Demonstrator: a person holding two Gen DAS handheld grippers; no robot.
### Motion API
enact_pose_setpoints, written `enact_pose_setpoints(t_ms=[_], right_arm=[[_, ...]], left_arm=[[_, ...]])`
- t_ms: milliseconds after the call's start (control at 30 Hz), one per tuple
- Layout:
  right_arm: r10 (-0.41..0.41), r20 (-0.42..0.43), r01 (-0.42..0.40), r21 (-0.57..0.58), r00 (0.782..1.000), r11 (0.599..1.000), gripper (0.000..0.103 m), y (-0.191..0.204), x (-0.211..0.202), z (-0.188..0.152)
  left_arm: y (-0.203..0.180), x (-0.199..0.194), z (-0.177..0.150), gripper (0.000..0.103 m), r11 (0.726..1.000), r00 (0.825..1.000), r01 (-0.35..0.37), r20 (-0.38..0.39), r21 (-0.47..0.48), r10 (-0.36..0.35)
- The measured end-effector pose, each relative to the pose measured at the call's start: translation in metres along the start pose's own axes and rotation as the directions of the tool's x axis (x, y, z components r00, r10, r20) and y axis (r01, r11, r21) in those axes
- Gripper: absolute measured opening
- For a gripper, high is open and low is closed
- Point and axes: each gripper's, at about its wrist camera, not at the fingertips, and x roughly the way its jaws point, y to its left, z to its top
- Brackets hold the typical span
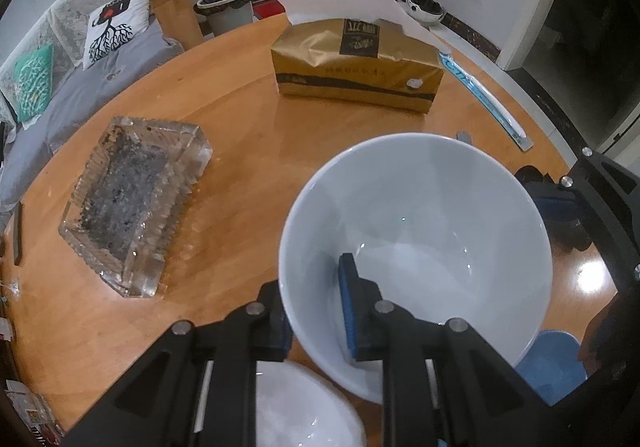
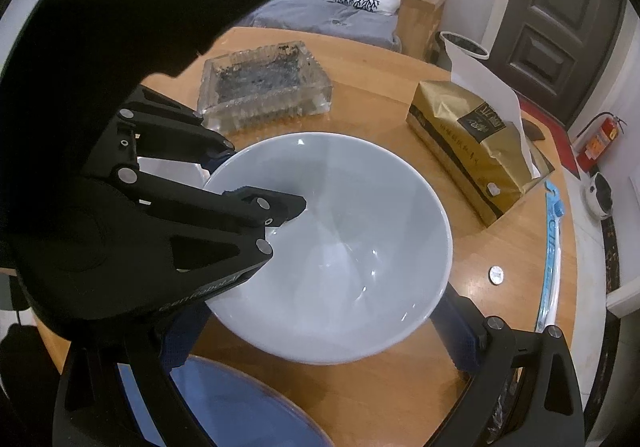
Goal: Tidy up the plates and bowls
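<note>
Left gripper (image 1: 316,311) pinches the near wall of the white bowl (image 1: 416,231): one blue-padded finger sits inside the bowl, the other outside against the wall, jaws narrowed to the thickness of the rim. In the left wrist view the bowl fills the 4 o'clock region, tilted and seemingly lifted off the round wooden table (image 1: 240,119). A second white bowl (image 1: 304,411) shows at 6 o'clock, partly hidden under the gripper body, and a blue plate (image 1: 556,363) peeks out at 5 o'clock below the held bowl. Right gripper (image 2: 320,359) is spread wide, its fingers flanking the underside of the bowl (image 2: 344,247) at 7 and 5 o'clock; whether the pads touch the bowl I cannot tell, and it holds nothing firmly. The blue plate (image 2: 240,407) lies at 6 o'clock in that view. Glass ashtray (image 1: 136,207) at 9 o'clock and tissue pack (image 1: 356,63) at 12 o'clock stand well apart from the work. Judgement: step in hand is carrying the bowl to nest or stack it. A one-sided rim pinch on glazed ceramic invites swivel, so keep the bowl near level, move slowly, let the right gripper steady the far side, lower until the base is seated, and release only then. A coin (image 2: 496,275) lies near the bowl's path; avoid setting down on it.
</note>
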Motion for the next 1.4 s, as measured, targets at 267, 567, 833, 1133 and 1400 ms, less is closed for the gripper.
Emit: enact_pose_setpoints(t_ms=[267,567,833,1133,1400], right_arm=[[-0.007,-0.014,0.007,-0.018,1.000,1.000,0.098,-0.001,0.000,-0.003],[-0.011,-0.013,0.011,-0.005,1.000,1.000,0.099,-0.003,-0.002,-0.009],[-0.037,0.007,0.038,-0.029,0.999,0.999,0.097,0.001,-0.015,-0.014],[0.097,0.128,-0.087,-0.086,0.987,0.993,0.097,0.043,-0.053,-0.021],[0.182,0.058,-0.172,-0.155,0.982,0.973,0.097,0.090,-0.020,-0.021]], left_arm=[[-0.004,0.006,-0.002,0.017,1.000,1.000,-0.004,-0.019,0.013,0.005],[-0.007,0.009,-0.002,0.017,0.998,0.999,-0.046,-0.021,0.035,0.046],[0.017,-0.018,-0.005,0.018,0.997,0.999,0.030,0.025,-0.076,-0.028],[0.071,-0.068,-0.034,0.023,0.985,0.996,0.017,0.085,-0.173,-0.003],[0.116,-0.044,-0.087,0.023,0.952,0.999,0.046,0.014,-0.303,-0.044]])
